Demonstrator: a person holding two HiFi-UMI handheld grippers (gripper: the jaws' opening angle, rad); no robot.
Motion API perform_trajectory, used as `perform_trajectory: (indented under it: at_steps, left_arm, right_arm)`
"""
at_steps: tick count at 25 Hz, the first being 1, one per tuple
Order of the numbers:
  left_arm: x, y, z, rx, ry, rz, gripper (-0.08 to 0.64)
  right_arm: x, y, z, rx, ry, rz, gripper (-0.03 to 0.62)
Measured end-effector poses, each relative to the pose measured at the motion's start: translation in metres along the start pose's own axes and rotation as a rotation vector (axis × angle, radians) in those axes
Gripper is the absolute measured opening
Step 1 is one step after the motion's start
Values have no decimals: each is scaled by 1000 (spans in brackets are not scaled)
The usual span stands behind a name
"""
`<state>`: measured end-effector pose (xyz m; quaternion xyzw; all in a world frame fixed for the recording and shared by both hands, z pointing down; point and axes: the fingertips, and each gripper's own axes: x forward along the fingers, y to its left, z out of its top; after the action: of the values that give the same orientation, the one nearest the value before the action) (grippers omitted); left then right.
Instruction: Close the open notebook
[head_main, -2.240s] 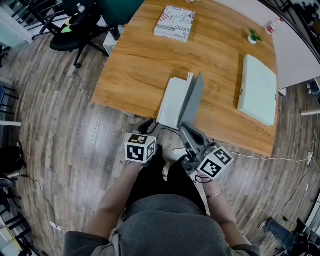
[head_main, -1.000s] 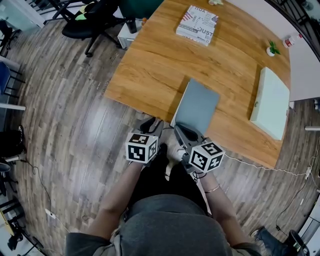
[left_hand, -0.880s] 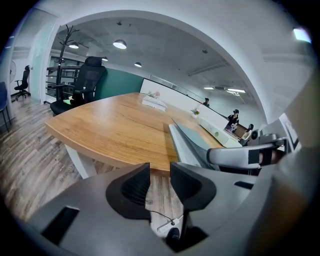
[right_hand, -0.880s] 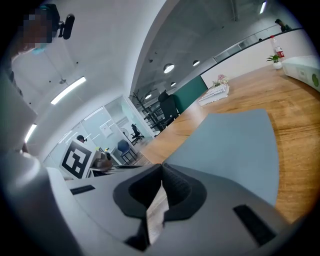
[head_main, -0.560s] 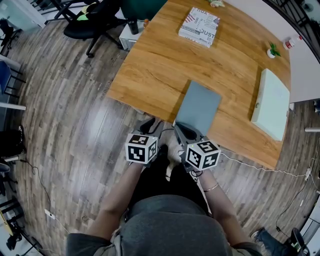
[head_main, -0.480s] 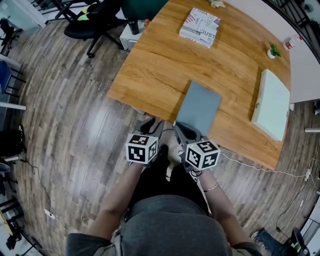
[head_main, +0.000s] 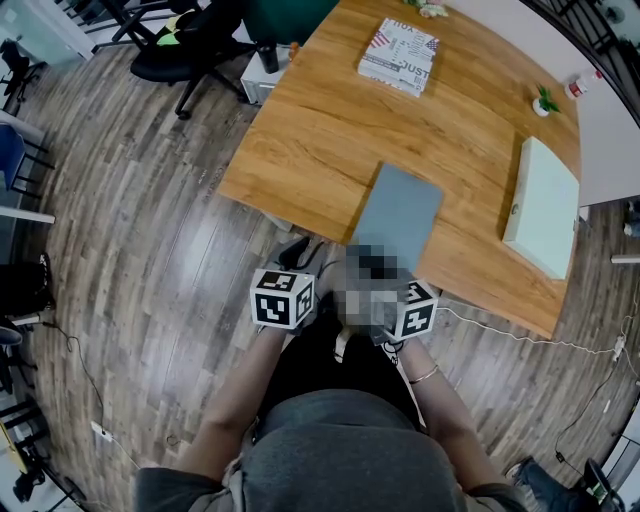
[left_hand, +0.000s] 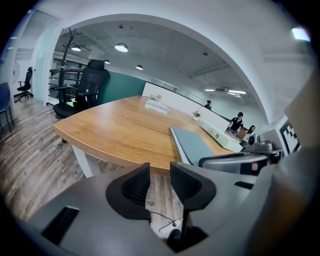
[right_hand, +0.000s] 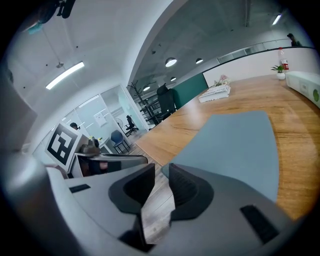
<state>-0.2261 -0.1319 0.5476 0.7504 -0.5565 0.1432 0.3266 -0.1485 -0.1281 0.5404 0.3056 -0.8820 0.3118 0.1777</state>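
Observation:
The notebook (head_main: 398, 213) lies closed and flat near the table's front edge, grey-blue cover up; it also shows in the left gripper view (left_hand: 192, 145) and the right gripper view (right_hand: 240, 145). My right gripper (right_hand: 160, 172) hangs just off the notebook's near corner. Its jaws are opening, and only floor shows between them. In the head view a mosaic patch hides its jaws, leaving its marker cube (head_main: 418, 310) visible. My left gripper (left_hand: 160, 175) is open and holds nothing, below the table edge, left of the notebook; its cube (head_main: 282, 297) sits beside the right one.
A patterned book (head_main: 400, 55) lies at the wooden table's (head_main: 300, 140) far side. A long pale-green box (head_main: 542, 205) and a small plant (head_main: 546, 100) stand at the right. An office chair (head_main: 190, 45) is at the far left, and a cable (head_main: 520, 315) runs across the floor.
The notebook's cover stood upright at first and has come down flat. The right gripper's jaws have parted. The left gripper has stayed in place.

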Motion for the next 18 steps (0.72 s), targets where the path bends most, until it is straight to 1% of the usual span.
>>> perform_trajectory:
  at_steps: [4, 8, 13, 16, 18]
  left_arm:
    - [-4, -1, 4, 8, -13, -3, 138]
    - [-6, -5, 9, 24, -23, -10, 138]
    - [-7, -11, 17, 48, -42, -22, 138]
    - [-8, -16, 21, 63, -56, -24, 138]
    - [-7, -20, 27, 74, -67, -27, 136]
  right_arm:
    - [-11, 7, 6, -14, -35, 21, 95]
    - [-27, 10, 17, -18, -93, 18, 84]
    - [-50, 0, 29, -6, -165, -38, 57]
    - [-65, -9, 36, 15, -219, -84, 22]
    - [-75, -15, 40, 27, -248, -110, 18]
